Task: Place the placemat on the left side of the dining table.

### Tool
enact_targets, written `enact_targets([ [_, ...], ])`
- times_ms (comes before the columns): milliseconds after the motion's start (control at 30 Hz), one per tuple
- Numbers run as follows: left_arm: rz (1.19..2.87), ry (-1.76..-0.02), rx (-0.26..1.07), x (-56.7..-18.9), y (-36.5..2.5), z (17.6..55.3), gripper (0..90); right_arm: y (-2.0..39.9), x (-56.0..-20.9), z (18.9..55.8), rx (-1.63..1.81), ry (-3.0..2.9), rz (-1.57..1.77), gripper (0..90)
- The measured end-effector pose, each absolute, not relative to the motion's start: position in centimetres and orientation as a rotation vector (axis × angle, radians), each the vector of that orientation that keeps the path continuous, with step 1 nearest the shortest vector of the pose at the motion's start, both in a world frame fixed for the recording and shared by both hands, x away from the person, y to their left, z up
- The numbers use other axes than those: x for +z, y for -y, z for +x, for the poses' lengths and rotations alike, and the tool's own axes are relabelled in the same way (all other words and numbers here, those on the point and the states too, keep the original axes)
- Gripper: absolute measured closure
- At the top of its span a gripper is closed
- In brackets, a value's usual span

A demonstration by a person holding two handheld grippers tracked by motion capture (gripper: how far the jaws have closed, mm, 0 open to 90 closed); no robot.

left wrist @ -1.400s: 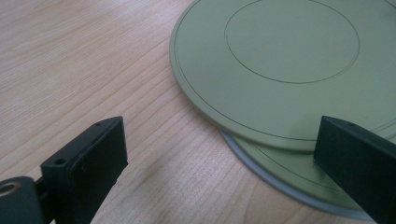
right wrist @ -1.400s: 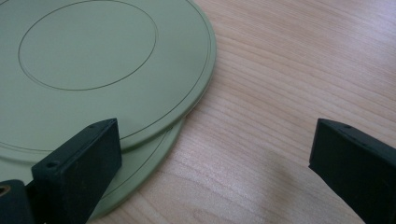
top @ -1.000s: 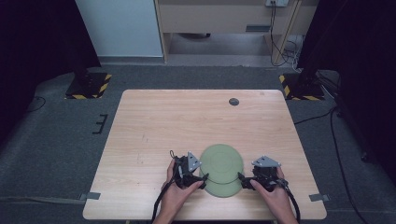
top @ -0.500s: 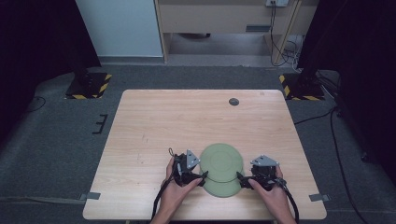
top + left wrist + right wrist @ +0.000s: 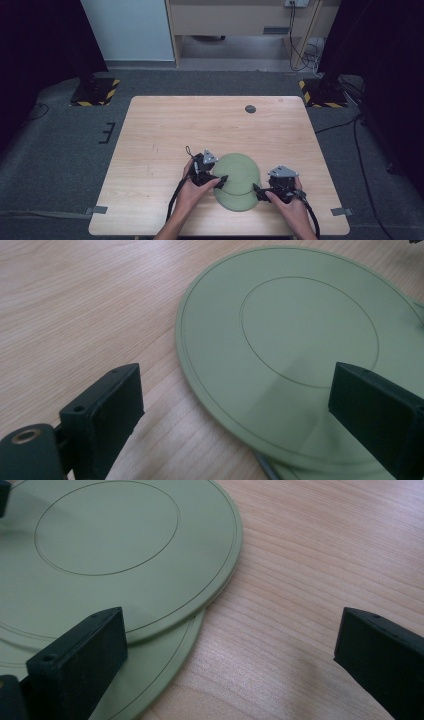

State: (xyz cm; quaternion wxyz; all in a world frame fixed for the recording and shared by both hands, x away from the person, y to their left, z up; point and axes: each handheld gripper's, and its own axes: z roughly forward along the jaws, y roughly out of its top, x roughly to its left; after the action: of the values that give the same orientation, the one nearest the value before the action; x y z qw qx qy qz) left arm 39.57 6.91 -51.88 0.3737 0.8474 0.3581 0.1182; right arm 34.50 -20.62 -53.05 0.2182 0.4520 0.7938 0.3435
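Observation:
Two flat pale green discs lie overlapped on the wooden table (image 5: 165,135). The upper disc (image 5: 239,169) partly covers the lower disc (image 5: 240,201). My left gripper (image 5: 219,181) is at their left edge, open; in the left gripper view (image 5: 240,425) its jaws straddle the rim of the upper disc (image 5: 300,340), and a sliver of the lower disc (image 5: 300,474) shows beneath. At the discs' right edge my right gripper (image 5: 257,192) is open; in the right gripper view (image 5: 230,665) one jaw hangs over the upper disc (image 5: 110,555) and lower disc (image 5: 165,675), the other over bare wood.
A small dark round thing (image 5: 250,108) sits near the table's far edge. Grey tape strips (image 5: 99,210) mark the floor by the front corners. Black-and-yellow stand bases (image 5: 95,92) flank the table on the grey floor.
Both hands have shifted only very slightly at the discs' edges. The discs lie much as before.

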Motion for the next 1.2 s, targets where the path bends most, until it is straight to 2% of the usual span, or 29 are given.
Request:
enact_targets([
  [267,2.174,-0.929,0.255,-52.6,-6.4,40.8,5.1,20.6,-53.1,34.6,0.957,-2.201,1.25,0.8],
  [433,2.135,-0.952,0.176,-53.1,-6.3,41.4,5.1,20.6,-53.1,34.6,0.958,-2.2,1.246,0.8],
  [900,2.139,-0.94,0.167,-53.0,-5.3,41.3,6.5,20.7,-53.2,34.6,0.966,-2.208,1.247,0.8],
  [1100,2.132,-0.968,0.177,-52.8,-5.3,41.3,10.6,20.8,-53.2,34.7,0.967,-2.215,1.251,0.7],
  [1200,2.127,-0.971,0.214,-52.5,-5.4,41.3,17.8,20.7,-53.2,34.8,0.969,-2.213,1.254,0.7],
])
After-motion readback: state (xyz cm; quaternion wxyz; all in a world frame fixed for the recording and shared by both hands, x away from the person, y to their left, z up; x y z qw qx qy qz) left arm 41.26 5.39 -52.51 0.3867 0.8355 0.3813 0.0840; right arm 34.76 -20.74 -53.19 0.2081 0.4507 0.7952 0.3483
